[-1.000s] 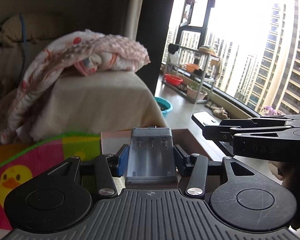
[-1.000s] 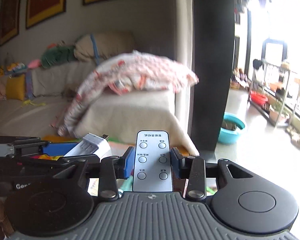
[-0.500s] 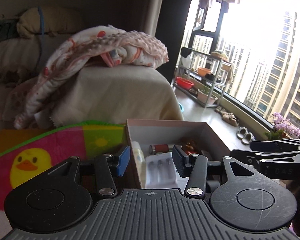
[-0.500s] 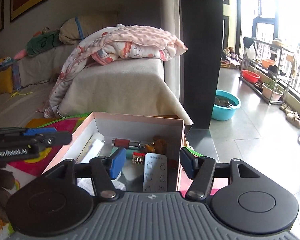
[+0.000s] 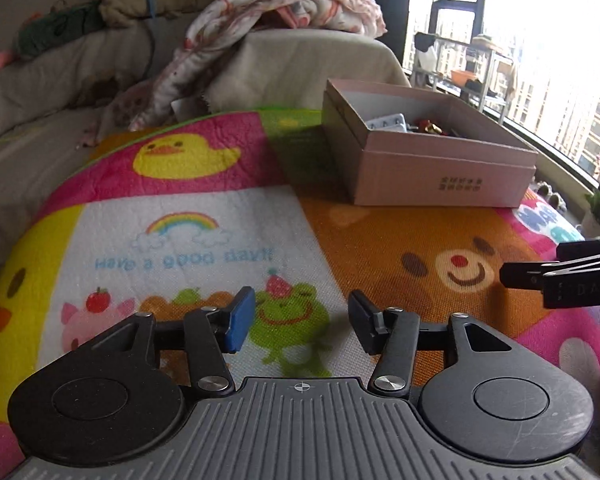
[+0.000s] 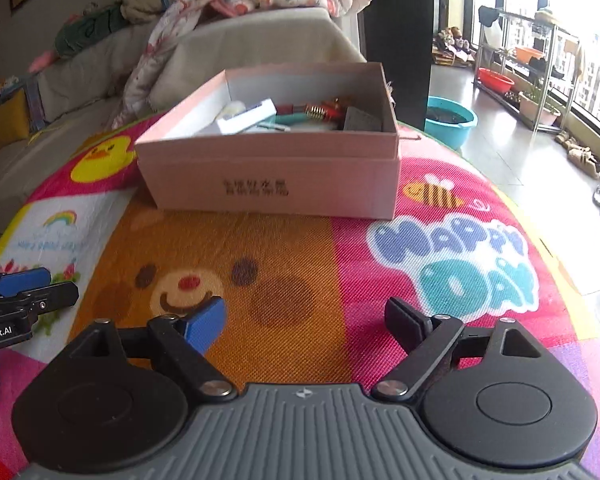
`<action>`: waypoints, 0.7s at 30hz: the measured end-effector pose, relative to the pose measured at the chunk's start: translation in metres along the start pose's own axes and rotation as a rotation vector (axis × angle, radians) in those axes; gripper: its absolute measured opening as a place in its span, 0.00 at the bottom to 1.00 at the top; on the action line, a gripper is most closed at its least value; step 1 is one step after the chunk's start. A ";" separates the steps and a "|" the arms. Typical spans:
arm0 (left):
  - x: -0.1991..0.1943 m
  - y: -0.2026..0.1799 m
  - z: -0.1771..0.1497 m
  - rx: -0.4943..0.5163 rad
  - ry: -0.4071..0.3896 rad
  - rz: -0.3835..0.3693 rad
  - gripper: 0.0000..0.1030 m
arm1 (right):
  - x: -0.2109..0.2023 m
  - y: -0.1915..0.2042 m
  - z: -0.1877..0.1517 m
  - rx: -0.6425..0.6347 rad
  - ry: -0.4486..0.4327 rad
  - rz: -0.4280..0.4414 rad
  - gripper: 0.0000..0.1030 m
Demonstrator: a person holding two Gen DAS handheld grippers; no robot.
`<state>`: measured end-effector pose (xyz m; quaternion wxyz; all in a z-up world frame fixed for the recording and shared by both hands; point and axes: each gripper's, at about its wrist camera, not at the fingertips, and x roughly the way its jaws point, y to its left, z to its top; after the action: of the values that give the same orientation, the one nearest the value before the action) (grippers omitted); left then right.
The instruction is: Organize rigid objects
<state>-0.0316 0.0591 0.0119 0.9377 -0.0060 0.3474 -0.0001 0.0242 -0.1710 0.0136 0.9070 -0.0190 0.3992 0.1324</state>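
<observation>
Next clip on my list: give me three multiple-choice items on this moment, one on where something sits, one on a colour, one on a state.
1. Where does the pink box sit?
A. on the sofa
B. on the cartoon play mat
C. on the balcony floor

2. What colour is the basin on the floor behind the box?
A. teal
B. yellow
C. black

3. What is between the fingers of the right hand-held gripper?
A. a remote
B. a charger
C. nothing

Answers: 1 B, the mat's bear print runs up to the box's base; 2 A, its rim shows teal; 3 C, only mat shows between the opening jaws.
</observation>
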 end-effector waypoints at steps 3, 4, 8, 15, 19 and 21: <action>0.003 -0.010 0.002 -0.007 0.001 -0.018 0.66 | 0.004 0.014 -0.009 -0.073 -0.050 -0.087 1.00; 0.005 -0.012 0.004 -0.016 0.003 -0.019 0.69 | 0.003 0.013 -0.009 -0.058 -0.042 -0.084 1.00; 0.011 -0.028 0.005 -0.005 -0.020 0.016 0.73 | 0.005 0.007 -0.008 -0.025 -0.033 -0.062 1.00; 0.020 -0.039 0.009 -0.017 -0.034 0.029 0.76 | 0.008 -0.003 -0.010 0.019 -0.102 -0.088 1.00; 0.021 -0.039 0.010 -0.017 -0.034 0.030 0.77 | 0.009 -0.001 -0.010 0.014 -0.102 -0.100 1.00; 0.023 -0.041 0.011 -0.018 -0.035 0.034 0.78 | 0.010 0.000 -0.010 0.014 -0.102 -0.102 1.00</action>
<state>-0.0066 0.0184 0.0059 0.9434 -0.0084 0.3310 0.0193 0.0236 -0.1703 -0.0006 0.9318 -0.0262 0.3521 0.0839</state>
